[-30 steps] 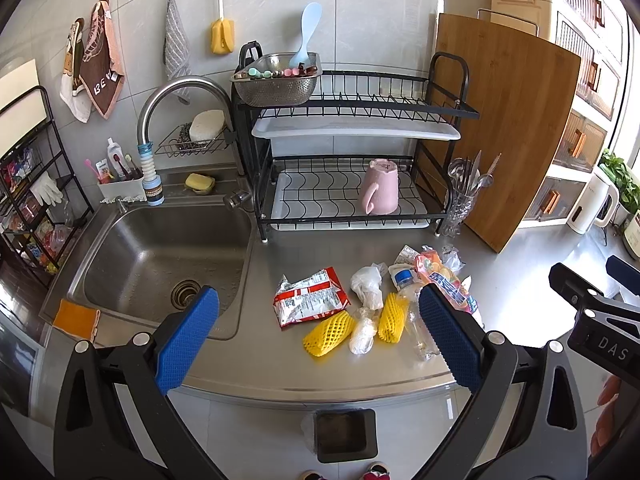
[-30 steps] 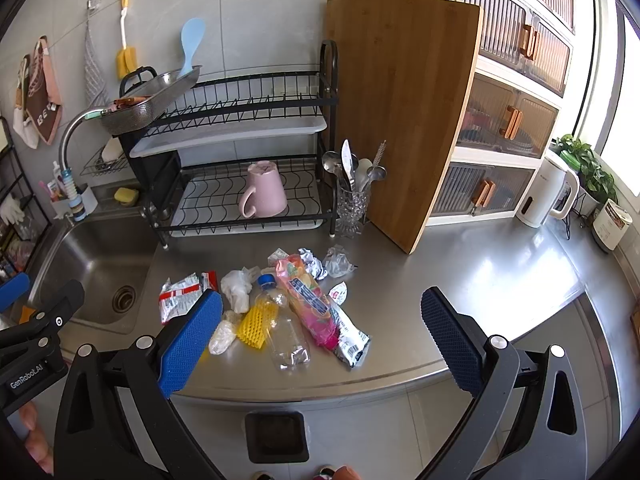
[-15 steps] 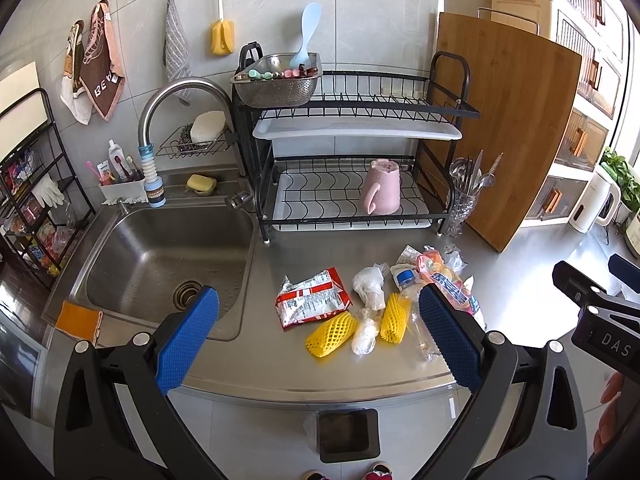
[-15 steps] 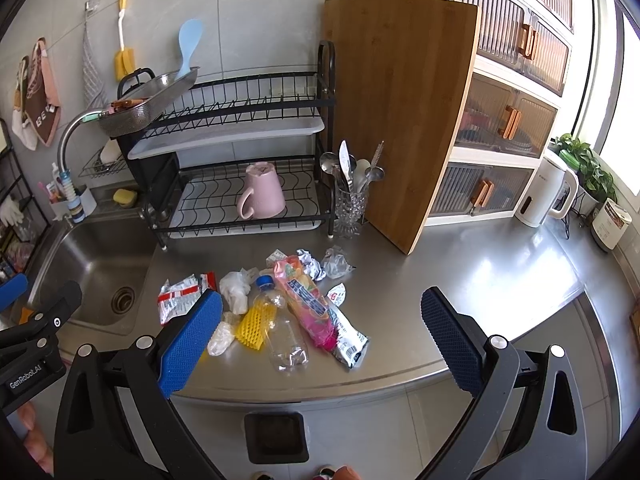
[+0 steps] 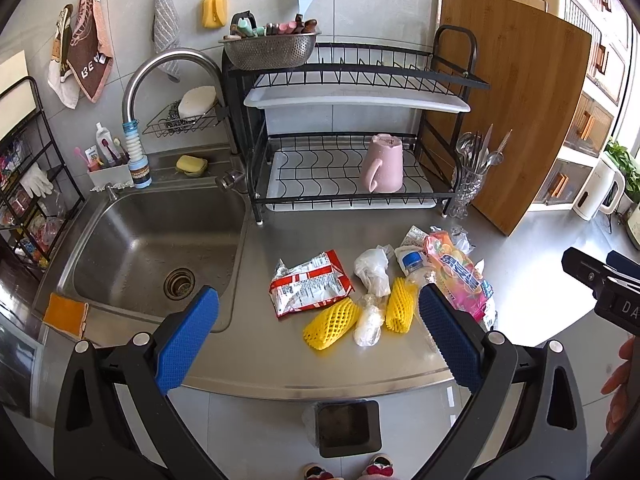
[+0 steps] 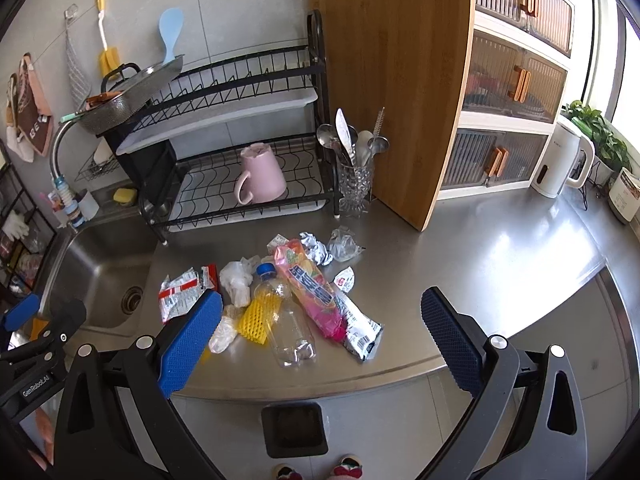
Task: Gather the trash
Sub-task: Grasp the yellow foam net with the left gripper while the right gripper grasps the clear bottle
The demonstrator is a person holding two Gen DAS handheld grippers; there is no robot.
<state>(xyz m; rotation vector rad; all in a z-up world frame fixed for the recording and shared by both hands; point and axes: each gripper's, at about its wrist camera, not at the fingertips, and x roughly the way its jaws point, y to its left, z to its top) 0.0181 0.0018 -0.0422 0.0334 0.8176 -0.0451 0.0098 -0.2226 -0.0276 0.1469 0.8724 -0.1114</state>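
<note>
Left wrist view: left gripper spread wide, blue pads well apart, gripping nothing, raised above the front edge of the steel surface; trash gathered on that surface just right of the sink; red and white wrapper nearest the sink; two yellow foam nets in front, with a crumpled clear bag between them; white plastic wad behind; blue-capped clear bottle beside a pink snack bag, both partly hidden by the right-hand pad; pink mug upside down on the lower tier of the dish rack; dark bin on the floor below the surface edge; right gripper at the right border, jaws not readable from here.

Right wrist view: right gripper likewise wide open and empty, above the surface edge; bottle lying flat, cap toward the rack; pink snack bag touching its right side, a silver and white wrapper at its near end; one yellow net against the bottle's left; foil ball and crumpled clear plastic farther back; small white lid to the right; cutlery glass beside a leaning wooden board; bin below; left gripper at the left border.
</note>
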